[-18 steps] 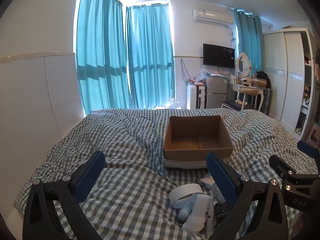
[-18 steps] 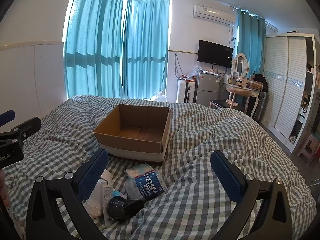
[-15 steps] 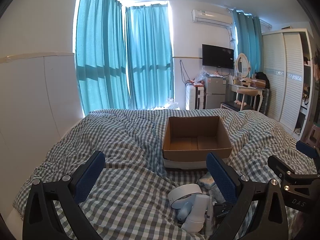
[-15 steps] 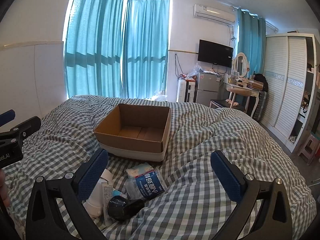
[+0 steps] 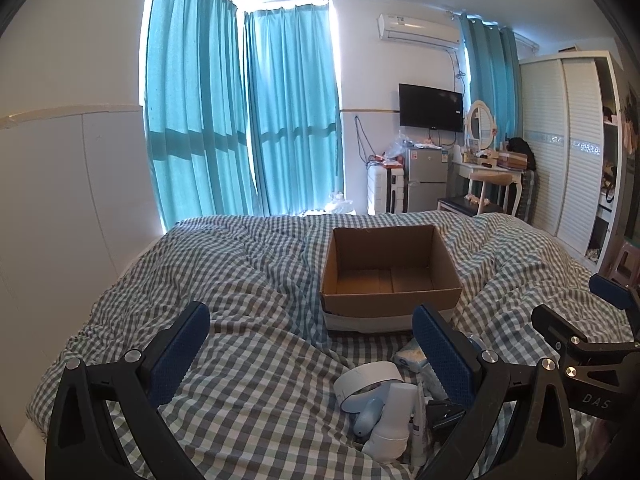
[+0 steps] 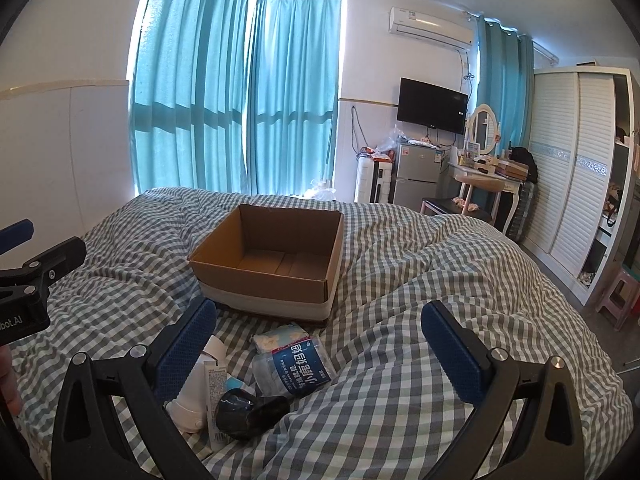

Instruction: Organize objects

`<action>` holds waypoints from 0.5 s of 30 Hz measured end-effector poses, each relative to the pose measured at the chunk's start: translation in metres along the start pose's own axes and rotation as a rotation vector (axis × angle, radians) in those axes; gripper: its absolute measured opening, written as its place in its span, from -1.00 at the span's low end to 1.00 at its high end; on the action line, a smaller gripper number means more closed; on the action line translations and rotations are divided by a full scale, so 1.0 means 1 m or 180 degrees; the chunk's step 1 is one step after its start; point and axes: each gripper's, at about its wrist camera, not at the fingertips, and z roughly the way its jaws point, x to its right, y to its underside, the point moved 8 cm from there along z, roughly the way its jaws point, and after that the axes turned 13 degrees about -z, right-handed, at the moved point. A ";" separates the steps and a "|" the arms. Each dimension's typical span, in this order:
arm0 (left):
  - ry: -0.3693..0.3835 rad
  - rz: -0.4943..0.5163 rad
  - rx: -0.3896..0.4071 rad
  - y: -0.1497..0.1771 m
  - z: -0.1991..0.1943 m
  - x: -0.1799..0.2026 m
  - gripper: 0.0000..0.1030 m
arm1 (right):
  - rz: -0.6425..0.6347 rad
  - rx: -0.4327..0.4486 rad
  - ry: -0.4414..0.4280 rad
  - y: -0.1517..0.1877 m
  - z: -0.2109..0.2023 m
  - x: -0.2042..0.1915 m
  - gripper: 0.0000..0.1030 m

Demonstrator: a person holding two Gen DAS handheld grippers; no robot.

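An open cardboard box sits empty on the checked bedcover, with a small heap of items just in front of its near wall: a white bottle, a roll of white tape, a tissue pack, a blue-labelled plastic pack, a thin tube and a black roll. The left gripper hangs over the bedcover left of the heap, fingers spread wide with nothing between them. The right gripper hangs just right of the heap, fingers equally wide and empty, both pointing slightly downward toward the box.
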 end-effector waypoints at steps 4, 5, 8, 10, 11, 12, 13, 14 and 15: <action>-0.0017 -0.0049 -0.0006 0.000 0.001 -0.003 1.00 | 0.0004 -0.0002 -0.0003 0.001 0.000 0.000 1.00; -0.0024 -0.0056 -0.0011 0.000 0.001 -0.003 1.00 | 0.0004 -0.0003 -0.0001 0.001 0.000 0.000 1.00; -0.0015 -0.0059 -0.0007 0.000 0.000 -0.004 1.00 | 0.0014 -0.0004 -0.0002 0.002 0.000 -0.001 1.00; -0.0023 -0.0048 0.0012 0.001 0.000 -0.004 1.00 | 0.0017 -0.0006 -0.0002 0.002 0.000 0.000 1.00; -0.0023 -0.0042 0.0014 0.001 0.000 -0.003 1.00 | 0.0015 -0.0009 -0.0001 0.002 0.000 0.000 1.00; -0.0018 -0.0038 0.0013 0.001 -0.001 -0.003 1.00 | 0.0016 -0.0009 -0.0003 0.002 0.000 0.000 1.00; -0.0014 -0.0039 0.0011 0.001 -0.001 -0.003 1.00 | 0.0015 -0.0010 -0.0006 0.002 0.001 0.000 1.00; -0.0007 -0.0042 0.0009 0.001 -0.001 -0.003 1.00 | 0.0012 -0.0011 -0.0007 0.003 0.001 -0.001 1.00; -0.0004 -0.0044 0.0010 0.001 -0.001 -0.003 1.00 | 0.0008 -0.0009 -0.0006 0.003 0.000 -0.001 1.00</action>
